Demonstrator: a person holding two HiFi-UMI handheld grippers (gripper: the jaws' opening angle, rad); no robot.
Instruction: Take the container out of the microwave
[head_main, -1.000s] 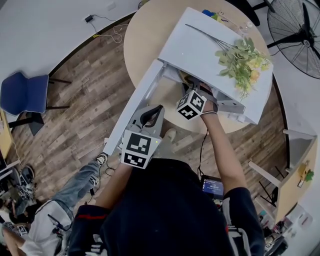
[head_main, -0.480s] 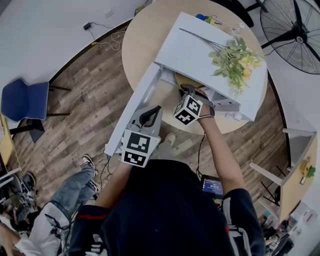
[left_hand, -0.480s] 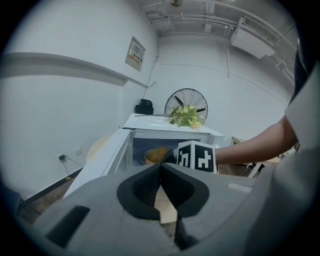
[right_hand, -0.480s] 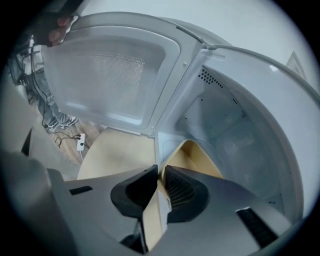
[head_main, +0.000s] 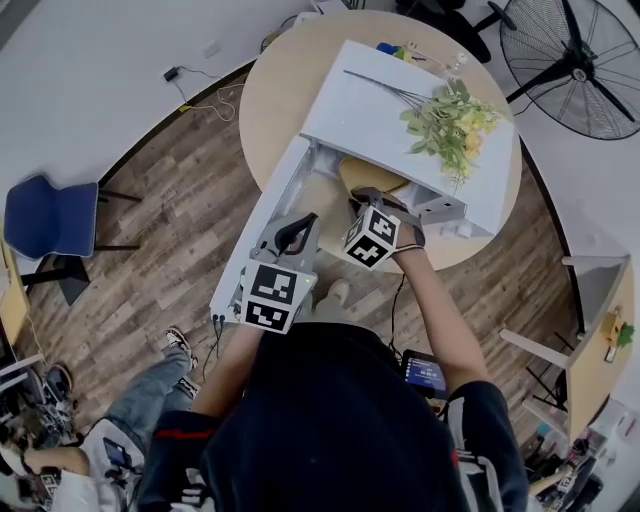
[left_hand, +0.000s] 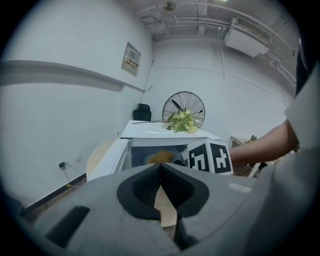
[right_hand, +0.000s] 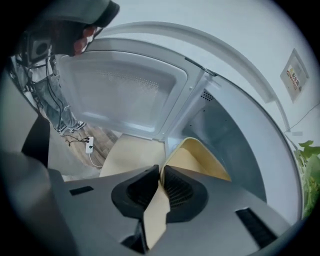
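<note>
A white microwave (head_main: 400, 110) stands on a round tan table (head_main: 275, 90) with its door (head_main: 262, 225) swung open to the left. A tan, bowl-like container (head_main: 370, 178) sits at the cavity mouth, tilted. My right gripper (head_main: 378, 200) reaches into the opening, its jaws closing with the pads pressed on the container's rim (right_hand: 200, 160). My left gripper (head_main: 300, 225) hovers beside the open door, shut with nothing in it. In the left gripper view the container (left_hand: 161, 157) shows inside the cavity behind my right gripper's marker cube (left_hand: 210, 157).
Artificial flowers (head_main: 445, 125) lie on top of the microwave. A floor fan (head_main: 575, 60) stands at the upper right and a blue chair (head_main: 50, 215) at the left. Another person's leg (head_main: 150, 380) is at the lower left. A power strip (right_hand: 90, 145) lies on the wooden floor.
My right gripper has drawn back toward me and slightly up with the container, which now shows more at the cavity mouth. My left gripper has stayed by the door.
</note>
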